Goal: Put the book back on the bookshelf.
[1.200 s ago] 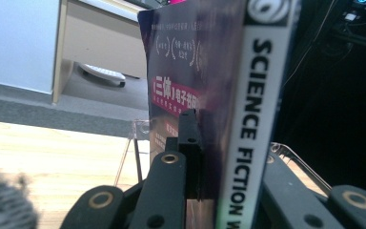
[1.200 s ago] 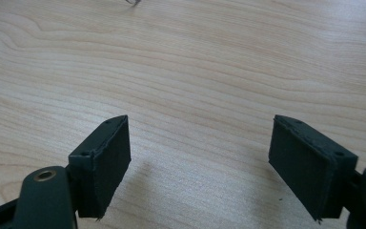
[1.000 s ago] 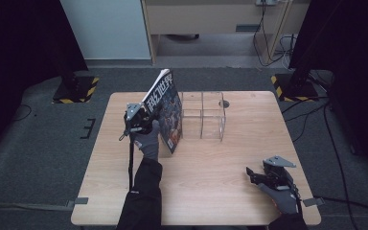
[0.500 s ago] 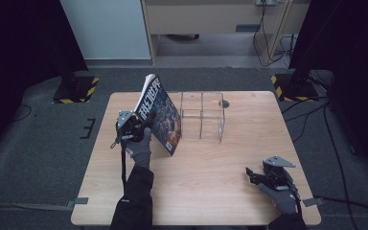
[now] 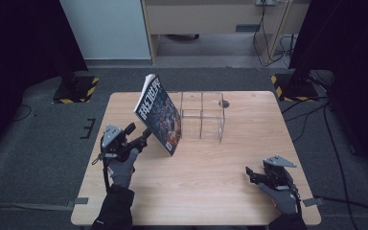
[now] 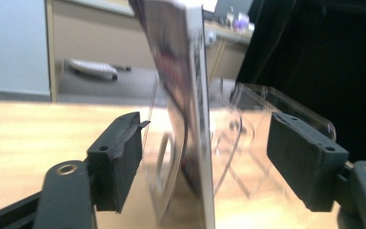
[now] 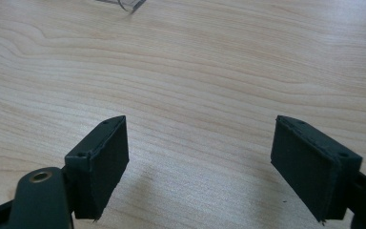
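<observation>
High view: A magazine (image 5: 159, 112) stood tilted on the wooden table (image 5: 220, 182), its lower corner on the tabletop and its top leaning away toward the left rear. It stood just left of a clear plastic rack (image 5: 202, 116), touching or nearly touching the rack's left wall; which could not be told. Large white characters ran along the cover's upper edge, too small to read; the rest of the cover was dark, busy artwork. The left gripper (image 5: 141, 136) sat left of the magazine, held by a gloved hand (image 5: 120, 167), with its jaws reaching toward the magazine's lower edge. The right gripper (image 5: 250, 173) rested well right of the rack, near the table's front edge, jaws spread.

Left gripper view: The jaws stood wide apart, one on each side of the magazine (image 6: 190, 109), neither pad touching it. The magazine appeared edge-on and blurred; the fine print down its spine could not be read. The rack (image 6: 271, 124) lay beyond it.

Right gripper view: The jaws stood wide apart over bare table (image 7: 195, 71), holding nothing. A corner of the rack (image 7: 124, 4) showed at the top edge.
</observation>
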Demonstrator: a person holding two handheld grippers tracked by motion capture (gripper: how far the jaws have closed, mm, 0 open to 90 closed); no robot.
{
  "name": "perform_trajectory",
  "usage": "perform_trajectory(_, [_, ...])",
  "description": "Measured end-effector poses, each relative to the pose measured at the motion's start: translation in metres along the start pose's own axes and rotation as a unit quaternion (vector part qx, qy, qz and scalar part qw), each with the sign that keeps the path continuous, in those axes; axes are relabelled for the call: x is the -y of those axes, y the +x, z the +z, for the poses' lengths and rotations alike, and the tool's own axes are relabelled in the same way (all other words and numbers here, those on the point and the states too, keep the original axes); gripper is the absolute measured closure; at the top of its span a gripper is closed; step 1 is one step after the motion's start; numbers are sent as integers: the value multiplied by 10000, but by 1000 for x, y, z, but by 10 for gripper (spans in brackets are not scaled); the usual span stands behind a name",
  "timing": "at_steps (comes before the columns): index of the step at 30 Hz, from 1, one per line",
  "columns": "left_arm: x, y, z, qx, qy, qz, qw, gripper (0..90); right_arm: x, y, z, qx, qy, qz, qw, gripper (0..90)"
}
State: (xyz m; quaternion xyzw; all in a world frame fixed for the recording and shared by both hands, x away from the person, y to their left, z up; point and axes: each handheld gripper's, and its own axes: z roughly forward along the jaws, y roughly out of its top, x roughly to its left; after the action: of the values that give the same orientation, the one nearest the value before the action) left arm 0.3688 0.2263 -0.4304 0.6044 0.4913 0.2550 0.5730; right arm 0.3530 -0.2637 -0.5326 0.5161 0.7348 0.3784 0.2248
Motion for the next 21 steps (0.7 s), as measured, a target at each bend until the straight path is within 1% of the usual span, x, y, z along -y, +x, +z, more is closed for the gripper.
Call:
perform_trajectory(3, [22,3,-9,-16,333,127,9994,233,0,-1,0,4,4,13,10000,192])
perform_trajectory(4, [28,5,-11,-35,410,163,9990,225,0,-1,0,19,-2,35,10000,190])
perform_trajectory(5, [38,9,-13,-83,519,133,9985,223,0,-1,0,25,6,41,10000,188])
perform_trajectory(6, [43,11,-13,-89,637,105,9979,224,0,-2,0,38,11,44,10000,187])
perform_trajectory(7, [50,15,-13,-123,861,114,9961,224,0,-2,0,45,13,26,10000,185])
perform_trajectory(8, [53,17,-13,-180,936,134,9954,222,0,-1,0,51,22,32,10000,183])
perform_trajectory(9, [59,20,-13,-276,1083,209,9935,217,0,-1,0,52,24,36,10000,182])
perform_trajectory(10, [64,21,-13,-309,1254,276,9912,211,0,-1,-1,53,34,62,10000,179])
perform_trajectory(11, [68,23,-12,-321,1403,316,9891,202,0,-2,-1,66,17,38,10000,176])
perform_trajectory(12, [73,25,-12,-360,1524,340,9871,192,0,-2,-1,79,13,35,10000,174])
perform_trajectory(13, [77,26,-14,-450,1598,419,9852,190,0,-3,-1,102,14,67,9999,172])
perform_trajectory(14, [81,28,-15,-558,1701,589,9821,193,0,-4,-2,114,11,40,9999,168])
perform_trajectory(15, [84,29,-17,-657,1841,726,9780,193,1,-4,-2,128,21,77,9999,164])
perform_trajectory(16, [87,32,-19,-715,1918,763,9758,191,1,-5,-2,148,28,88,9998,160])
perform_trajectory(18, [90,37,-22,-707,2013,626,9750,184,1,-5,-2,158,43,62,9998,150])
perform_trajectory(19, [92,40,-24,-761,2039,617,9741,181,1,-5,-1,174,55,52,9998,144])
perform_trajectory(21, [93,44,-27,-905,2123,643,9709,171,2,-6,0,238,77,35,9997,133])
